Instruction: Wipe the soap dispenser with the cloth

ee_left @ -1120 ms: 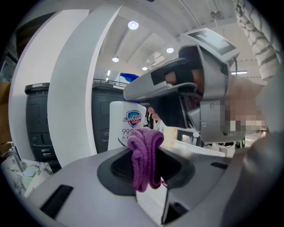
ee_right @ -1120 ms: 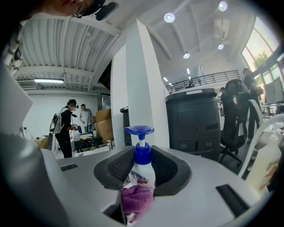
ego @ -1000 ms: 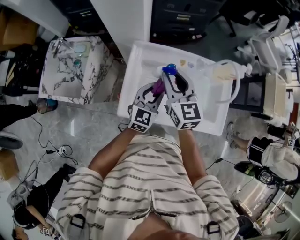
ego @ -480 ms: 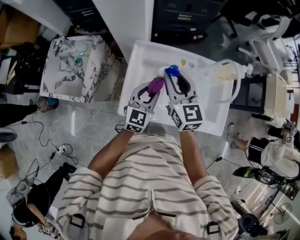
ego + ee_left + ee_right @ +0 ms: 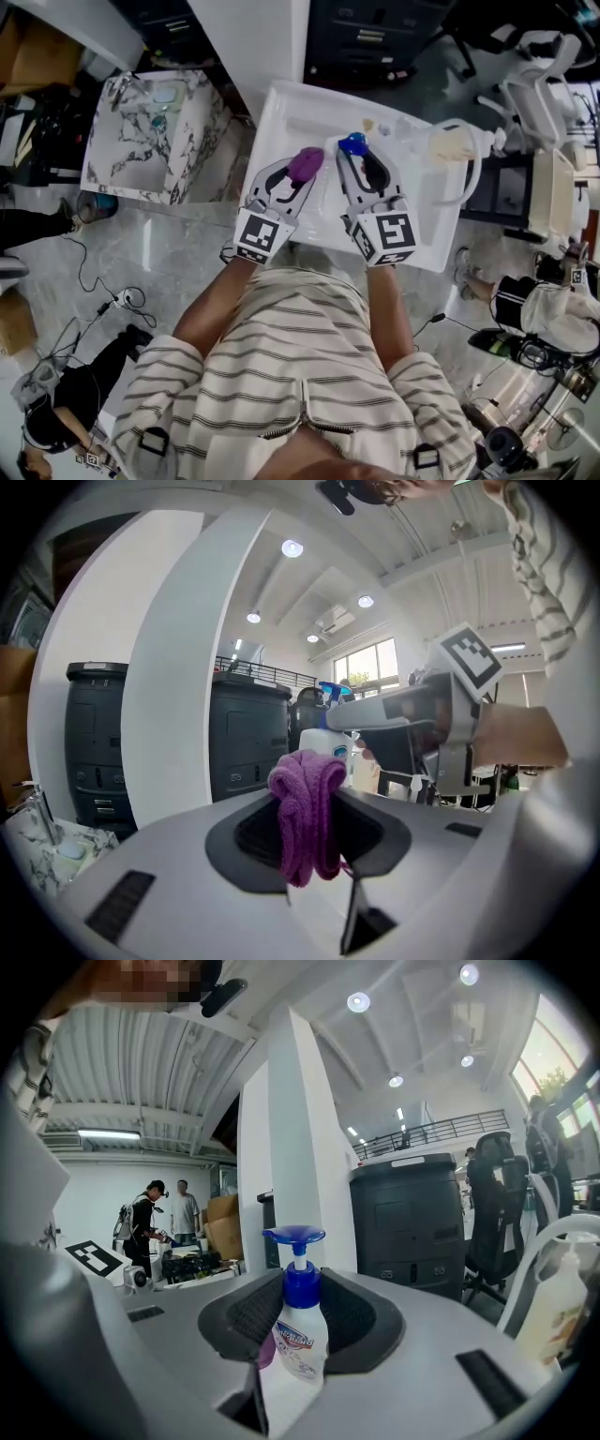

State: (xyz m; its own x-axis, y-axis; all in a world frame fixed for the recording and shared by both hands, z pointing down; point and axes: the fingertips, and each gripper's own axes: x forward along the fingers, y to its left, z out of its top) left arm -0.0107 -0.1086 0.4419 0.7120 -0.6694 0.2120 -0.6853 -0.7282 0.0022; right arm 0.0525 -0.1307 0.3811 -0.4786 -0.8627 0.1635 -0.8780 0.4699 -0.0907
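Head view: our right gripper (image 5: 357, 156) clamps soap dispenser (image 5: 352, 142); left gripper (image 5: 300, 174) pinches cloth (image 5: 307, 161), apart at dispenser's nine o'clock. Wiping step, we judge; next, cloth must meet dispenser.

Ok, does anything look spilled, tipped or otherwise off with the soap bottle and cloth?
Nothing stands out. The soap dispenser stands upright between the right gripper's jaws, pump head on, no spill visible. The purple cloth is bunched in the left gripper, clear of the dispenser.
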